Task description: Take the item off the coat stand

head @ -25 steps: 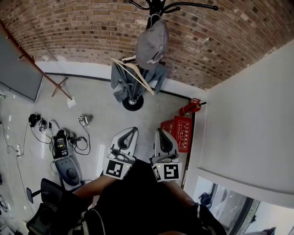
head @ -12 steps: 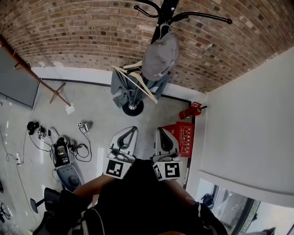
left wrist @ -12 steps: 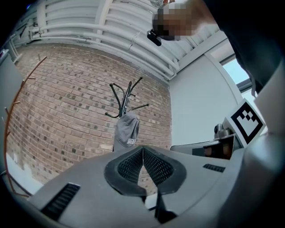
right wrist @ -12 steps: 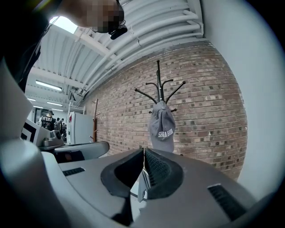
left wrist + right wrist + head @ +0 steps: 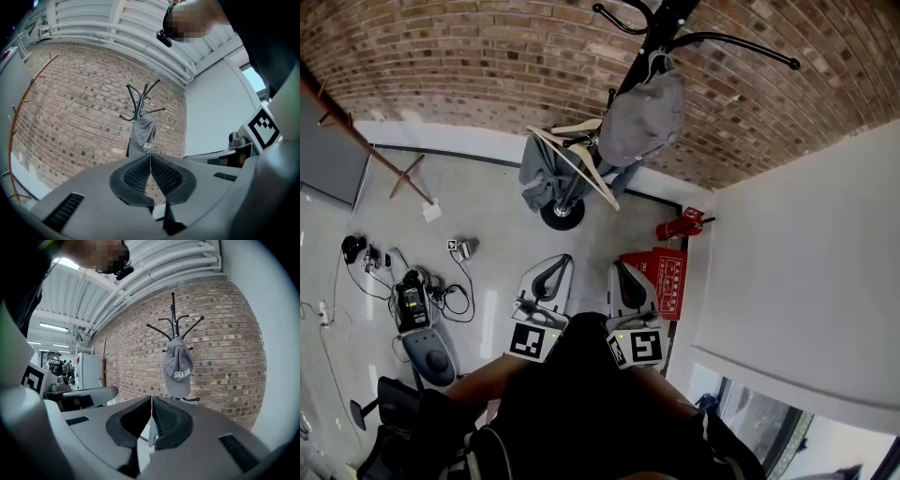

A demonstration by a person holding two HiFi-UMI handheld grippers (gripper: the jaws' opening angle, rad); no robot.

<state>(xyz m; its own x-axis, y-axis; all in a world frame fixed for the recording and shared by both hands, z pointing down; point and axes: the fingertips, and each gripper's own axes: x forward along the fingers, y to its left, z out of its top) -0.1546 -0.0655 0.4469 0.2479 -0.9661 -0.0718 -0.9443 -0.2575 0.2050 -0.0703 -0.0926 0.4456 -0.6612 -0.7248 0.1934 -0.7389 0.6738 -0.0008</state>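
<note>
the left hand-held gripper (image 5: 150, 159) and the right hand-held gripper (image 5: 151, 401) were both closed tight on nothing, side by side and well short of the coat stand (image 5: 562, 215). over the last second the stand's top had drawn a little nearer and slid right in the head view, so this looked like the approach, with no reach begun. the grey cap (image 5: 642, 117), likely the item, hung untouched from an upper hook of the stand, above a wooden hanger (image 5: 581, 164).
</note>
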